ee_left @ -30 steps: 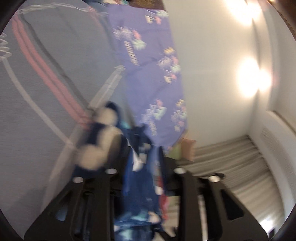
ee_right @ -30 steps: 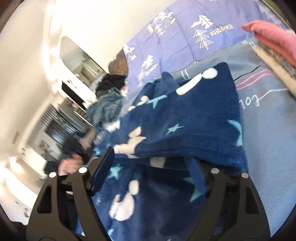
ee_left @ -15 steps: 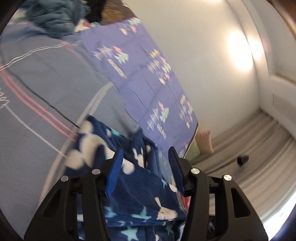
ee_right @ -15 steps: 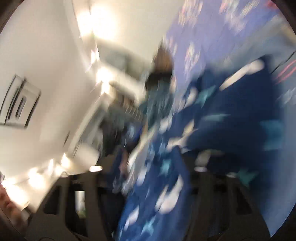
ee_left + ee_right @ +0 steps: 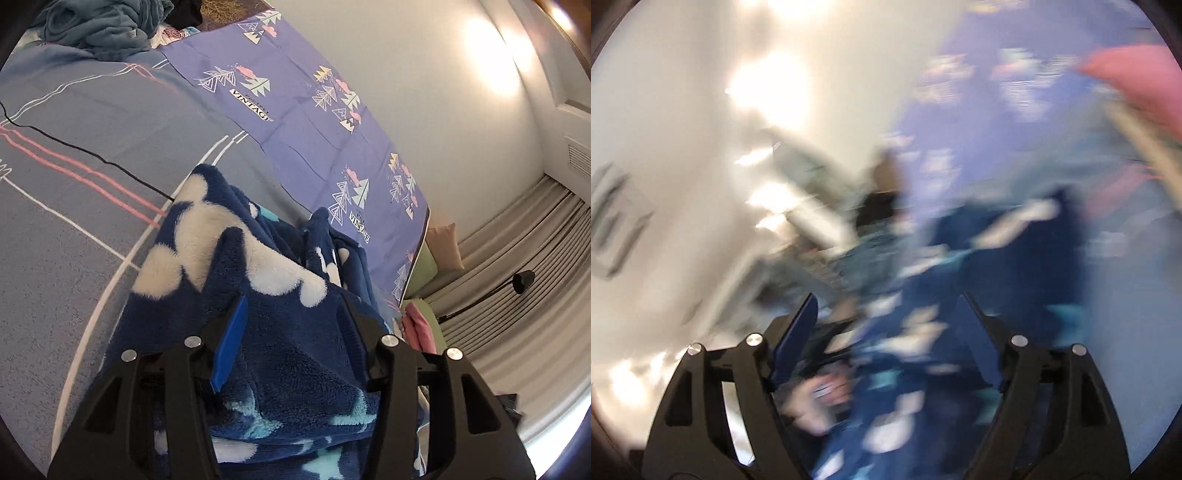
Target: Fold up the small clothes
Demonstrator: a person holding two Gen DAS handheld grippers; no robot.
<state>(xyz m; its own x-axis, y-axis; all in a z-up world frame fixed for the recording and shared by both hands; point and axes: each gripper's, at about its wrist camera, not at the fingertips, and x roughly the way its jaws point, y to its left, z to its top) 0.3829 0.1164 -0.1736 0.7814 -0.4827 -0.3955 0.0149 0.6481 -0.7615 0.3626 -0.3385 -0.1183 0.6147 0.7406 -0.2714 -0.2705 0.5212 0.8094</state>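
Navy fleece garment [image 5: 258, 295] with white and pale-blue shapes lies bunched on the grey bedspread [image 5: 74, 240], toward the edge where the purple tree-print sheet [image 5: 314, 122] begins. Left gripper [image 5: 291, 317] about half open, fleece heaped between its fingers; whether the pads press it, cannot tell. Right gripper [image 5: 886, 306] wide, jaws opening, blurred navy fleece between and below them. Teal garment [image 5: 99, 29] piled at the bedspread's far corner. No containers visible.
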